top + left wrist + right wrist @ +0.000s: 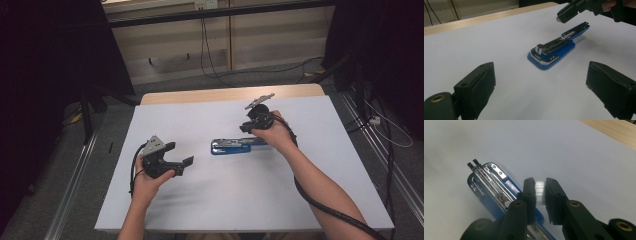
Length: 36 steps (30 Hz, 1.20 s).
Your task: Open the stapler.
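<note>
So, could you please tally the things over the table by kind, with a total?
Stapler, blue, lying open: 1
Staple strip, held between the right gripper's fingers: 1
Grippers, counting the open left gripper: 2
Total: 4

Right gripper (540,192) comes up from the bottom edge, two black jaws nearly together, pinching a small pale block, looks like a strip of staples (540,192), between the pads. The strip sits upright in the gap, ribbed and whitish-silver, touching both pads. Below and behind the jaws, a blue stapler (491,192) lies open on the white table surface (564,152), metal channel exposed and running diagonally from upper left down toward the gripper body. Two small dark prongs stick out at the stapler's far end, upper left. A strip of bare wooden table edge (614,131) shows in the top right corner.
</note>
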### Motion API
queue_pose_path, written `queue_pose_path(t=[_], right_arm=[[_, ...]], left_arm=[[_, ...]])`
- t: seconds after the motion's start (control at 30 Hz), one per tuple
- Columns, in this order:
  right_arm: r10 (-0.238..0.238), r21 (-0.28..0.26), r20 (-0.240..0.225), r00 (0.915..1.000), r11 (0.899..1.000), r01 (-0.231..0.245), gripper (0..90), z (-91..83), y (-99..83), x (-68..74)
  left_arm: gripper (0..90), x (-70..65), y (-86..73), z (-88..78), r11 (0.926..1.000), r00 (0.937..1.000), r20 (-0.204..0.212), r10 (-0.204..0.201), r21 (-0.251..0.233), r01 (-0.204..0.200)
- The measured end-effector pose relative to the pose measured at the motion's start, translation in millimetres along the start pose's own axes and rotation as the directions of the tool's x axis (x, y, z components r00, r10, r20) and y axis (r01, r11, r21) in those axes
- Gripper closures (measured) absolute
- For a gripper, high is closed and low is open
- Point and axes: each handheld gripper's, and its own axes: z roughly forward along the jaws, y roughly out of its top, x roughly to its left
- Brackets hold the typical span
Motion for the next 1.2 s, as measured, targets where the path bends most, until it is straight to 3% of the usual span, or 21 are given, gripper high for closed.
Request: queue_pose_path(t=[0.33,0.67,0.97,1.2], right_arm=[[-0.063,-0.013,-0.048,0.9968,0.998,0.062,79.0,-4.1,0.9,2.8],[-0.122,-0.041,-0.120,0.9854,0.992,0.117,78.9,-3.3,6.9,4.5],[-0.170,-0.050,-0.159,0.9726,0.985,0.164,78.9,-2.5,8.3,8.6],[-0.181,-0.056,-0.174,0.9681,0.983,0.173,78.9,-3.4,7.9,9.9]], left_arm=[[8.7,2.0,-0.1,-4.6,0.9999,1.0000,0.004,-0.009,-0.006,0.009],[8.7,0.7,-1.7,-8.9,1.0000,1.0000,-0.003,-0.007,-0.001,0.007],[7.9,1.2,-2.6,-12.3,0.9999,0.9999,-0.003,-0.012,0.005,0.012],[7.9,1.7,-3.9,-12.3,0.9998,0.9998,0.003,-0.021,0.004,0.021]])
